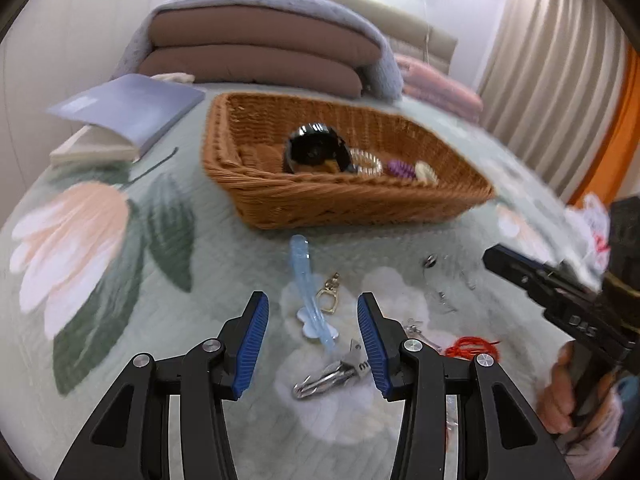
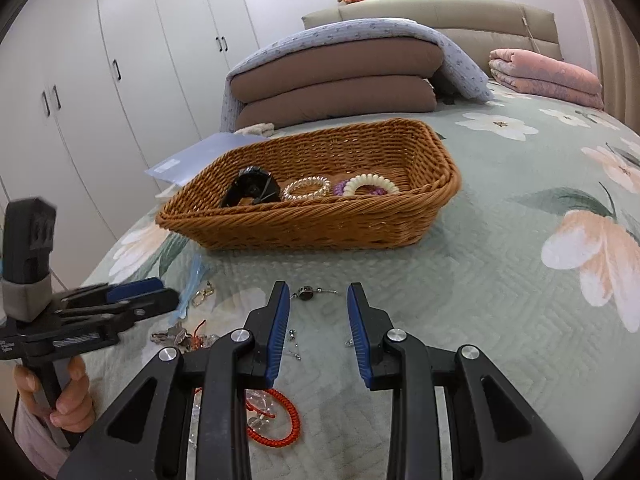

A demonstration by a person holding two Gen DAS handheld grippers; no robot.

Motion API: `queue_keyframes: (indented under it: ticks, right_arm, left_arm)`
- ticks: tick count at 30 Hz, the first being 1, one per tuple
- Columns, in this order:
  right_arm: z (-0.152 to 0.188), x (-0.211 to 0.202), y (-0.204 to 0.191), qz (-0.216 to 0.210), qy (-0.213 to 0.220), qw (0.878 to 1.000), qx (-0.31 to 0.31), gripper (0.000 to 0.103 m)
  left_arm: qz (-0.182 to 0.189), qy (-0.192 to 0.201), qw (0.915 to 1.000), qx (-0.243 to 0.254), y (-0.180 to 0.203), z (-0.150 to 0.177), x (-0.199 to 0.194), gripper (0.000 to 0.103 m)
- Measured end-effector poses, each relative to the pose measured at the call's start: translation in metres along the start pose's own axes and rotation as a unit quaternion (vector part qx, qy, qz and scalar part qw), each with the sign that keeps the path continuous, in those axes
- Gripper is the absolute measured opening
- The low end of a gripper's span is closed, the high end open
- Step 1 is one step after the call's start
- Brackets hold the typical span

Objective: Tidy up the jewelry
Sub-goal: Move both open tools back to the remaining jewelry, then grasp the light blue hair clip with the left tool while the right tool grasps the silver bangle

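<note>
A wicker basket sits on the floral bedspread and holds a black hair claw, a pearl bracelet, a purple coil tie and a cream coil tie. My left gripper is open above a blue hair clip, with a gold clasp and silver clips beside it. My right gripper is open with nothing between its pads; a small metal charm on a chain lies just beyond its tips. A red coil tie lies below it.
A book lies left of the basket. Folded brown and blue bedding and a pink blanket are stacked behind it. White wardrobes stand to the left. A hand holds the left gripper's handle. Small earrings are scattered on the spread.
</note>
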State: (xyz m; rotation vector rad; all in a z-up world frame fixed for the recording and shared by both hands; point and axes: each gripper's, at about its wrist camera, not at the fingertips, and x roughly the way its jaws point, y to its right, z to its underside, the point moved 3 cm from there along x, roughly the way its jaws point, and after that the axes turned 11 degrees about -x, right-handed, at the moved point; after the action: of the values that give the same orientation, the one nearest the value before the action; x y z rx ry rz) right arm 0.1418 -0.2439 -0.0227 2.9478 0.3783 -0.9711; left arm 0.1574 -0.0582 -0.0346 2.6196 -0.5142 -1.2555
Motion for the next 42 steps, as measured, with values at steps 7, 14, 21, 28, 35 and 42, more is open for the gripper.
queue_keyframes:
  ticks: [7,14,21,28,35,42]
  right_arm:
    - [-0.006,0.022,-0.013,-0.031,-0.049,0.998,0.006,0.033]
    - [-0.007,0.054,-0.009,-0.015,-0.119,0.990,0.078,0.032]
    - [-0.016,0.070,-0.026,0.067,-0.126,0.987,0.071,0.032]
    - [-0.022,0.085,-0.043,0.125,-0.132,0.983,0.022,0.015]
    - [-0.014,0.067,-0.041,0.081,-0.107,0.991,0.030,0.013]
    - [-0.008,0.024,-0.049,0.024,-0.038,0.999,0.005,0.013]
  left_arm:
    - [-0.015,-0.018,0.9997,0.012,0.000,0.002,0.013,0.045]
    - [-0.021,-0.014,0.9997,0.002,-0.010,0.002,0.010,0.028]
    - [-0.014,-0.015,0.9998,-0.005,-0.016,0.003,0.008,0.022]
    - [-0.025,-0.010,0.9995,0.018,-0.007,0.006,0.011,0.022]
    - [-0.029,0.000,0.9989,0.037,0.000,0.008,0.009,0.015]
    - [0.025,0.028,0.9987,0.035,0.001,0.009,-0.013,0.015]
